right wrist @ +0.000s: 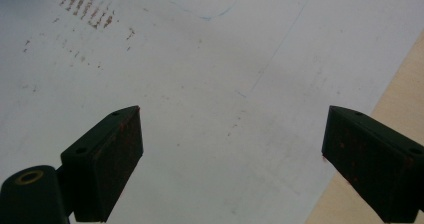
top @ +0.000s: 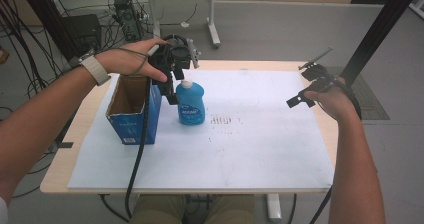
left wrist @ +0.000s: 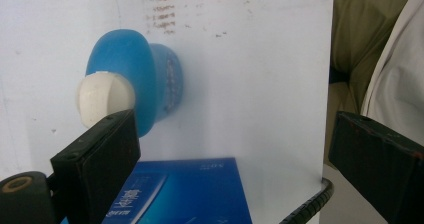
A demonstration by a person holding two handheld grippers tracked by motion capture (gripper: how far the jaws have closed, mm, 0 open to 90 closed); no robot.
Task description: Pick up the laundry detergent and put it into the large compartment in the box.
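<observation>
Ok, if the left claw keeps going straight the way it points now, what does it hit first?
Probably the white cap of the blue bottle, just past one jaw of the open left claw. The blue box sits close below; depth is unclear.

The light is even and soft in all three views, and it seems to come from above. In the high view the white sheet on the surface is bright but not glaring, and the blue bottle gives only a faint shadow. This view is a little soft, and fine details are not sharp; the straight lines bend slightly near the edges. In the left gripper view the white cap is overexposed and a bit blurred, and the bottle's edge is hazy. In the right gripper view the sheet looks greyer and dimmer, and the brown marks are reasonably sharp.
</observation>
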